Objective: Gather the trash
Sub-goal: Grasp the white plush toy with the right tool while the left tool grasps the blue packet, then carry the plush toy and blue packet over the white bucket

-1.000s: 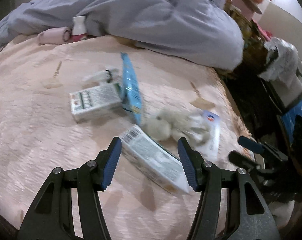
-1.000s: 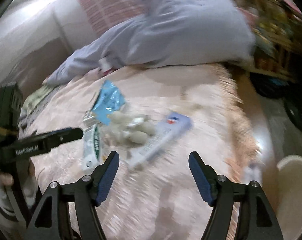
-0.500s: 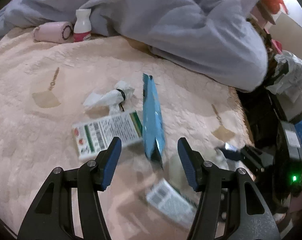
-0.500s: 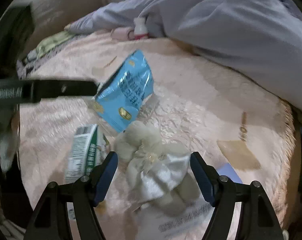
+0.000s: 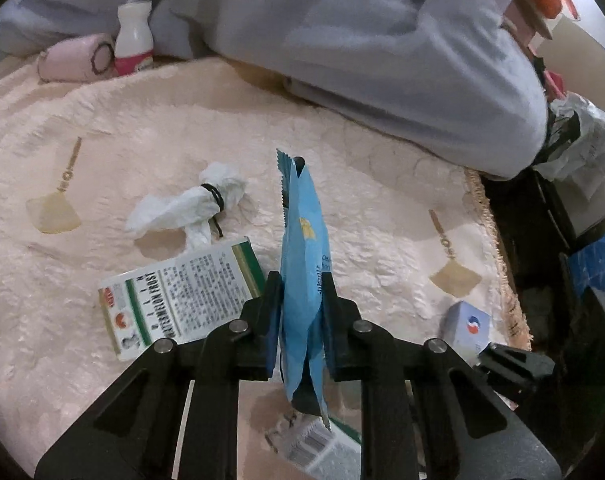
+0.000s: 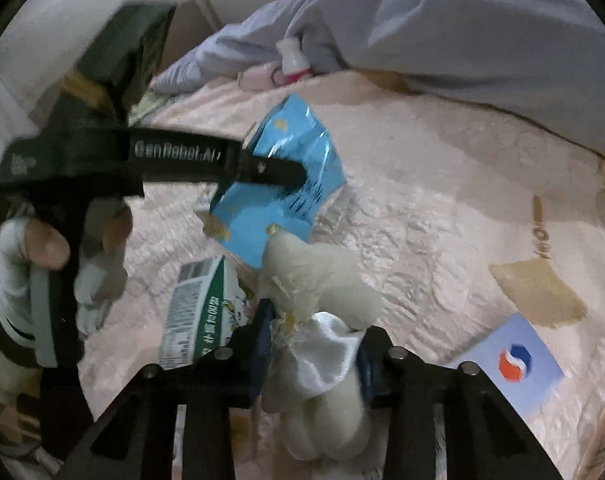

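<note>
The pink bedspread [image 5: 362, 128] fills both views, its fringed edge [image 5: 498, 248] dropping off at 3 o'clock in the left wrist view into dark clutter. A grey-blue quilt [image 5: 382, 40] is heaped from 11 to 2 o'clock, closing off the far side; the bare stretch between quilt and litter lies open.

The left gripper [image 5: 301, 300] has just been closing and now pinches the blue snack bag [image 5: 304, 240], which stands on edge between its pads (the right wrist view shows it broadside, at 12 o'clock). The right gripper [image 6: 312, 344] has likewise just been closing — its fingers are clamped on a cream-and-white wad [image 6: 322, 312], apparently soft fabric or tissue, bulging out above and below the pads.

At 9 o'clock of the left gripper lies a green-and-white carton [image 5: 182, 296], flat and just beside the left finger. A second green carton [image 6: 202, 312] lies at 9 o'clock of the right gripper. A white tissue twist [image 5: 190, 208], banded with a black tie, sits at 11 o'clock. A small blue-and-white box [image 5: 466, 324] rests at 3 o'clock — near the fringe. A pink-and-white bottle [image 5: 133, 40] stands against the quilt at 11 o'clock.
</note>
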Demonstrator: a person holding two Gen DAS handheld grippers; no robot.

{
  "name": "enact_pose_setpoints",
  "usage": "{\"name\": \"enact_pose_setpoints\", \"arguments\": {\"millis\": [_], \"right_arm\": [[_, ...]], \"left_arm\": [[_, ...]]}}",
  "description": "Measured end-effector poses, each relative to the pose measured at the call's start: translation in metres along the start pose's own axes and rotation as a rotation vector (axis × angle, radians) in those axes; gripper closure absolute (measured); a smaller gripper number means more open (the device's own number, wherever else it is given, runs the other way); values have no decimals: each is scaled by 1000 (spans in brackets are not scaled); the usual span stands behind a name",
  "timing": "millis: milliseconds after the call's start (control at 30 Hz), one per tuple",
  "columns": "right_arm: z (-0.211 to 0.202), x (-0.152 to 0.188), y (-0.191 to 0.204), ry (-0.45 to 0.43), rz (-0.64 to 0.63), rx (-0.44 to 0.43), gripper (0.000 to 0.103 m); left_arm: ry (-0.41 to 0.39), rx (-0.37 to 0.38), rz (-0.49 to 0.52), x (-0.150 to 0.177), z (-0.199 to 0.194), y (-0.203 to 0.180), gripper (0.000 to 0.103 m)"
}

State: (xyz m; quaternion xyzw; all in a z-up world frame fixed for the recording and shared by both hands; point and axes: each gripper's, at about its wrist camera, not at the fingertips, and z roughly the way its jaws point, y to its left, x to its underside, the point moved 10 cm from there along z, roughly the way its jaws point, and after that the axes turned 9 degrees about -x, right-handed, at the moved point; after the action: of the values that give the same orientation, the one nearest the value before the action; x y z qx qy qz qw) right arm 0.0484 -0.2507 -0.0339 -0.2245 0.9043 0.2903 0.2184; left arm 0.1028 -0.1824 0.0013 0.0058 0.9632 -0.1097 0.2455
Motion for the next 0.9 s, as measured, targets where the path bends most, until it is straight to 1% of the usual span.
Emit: {"name": "enact_pose_setpoints", "arguments": {"millis": [167,333,433,667,900], "right_arm": [[-35,-2,0,-135,92,-17,70],[-64,7,2,-219,154,-8,70],[-78,14,5,-243,180,-3,70],[-102,34,0,-261,224,85,70],[-130,58,-13,-295,276,133,70]], "left_arm": [[-55,18,-2,0,-35,-9,88],[-82,39,30,9,-65,-29,88],[-83,52,51,19,-76,-43,88],[-81,63,115,53,-87,-76,88],[-76,70,177,77,-90,-102,88]]}}
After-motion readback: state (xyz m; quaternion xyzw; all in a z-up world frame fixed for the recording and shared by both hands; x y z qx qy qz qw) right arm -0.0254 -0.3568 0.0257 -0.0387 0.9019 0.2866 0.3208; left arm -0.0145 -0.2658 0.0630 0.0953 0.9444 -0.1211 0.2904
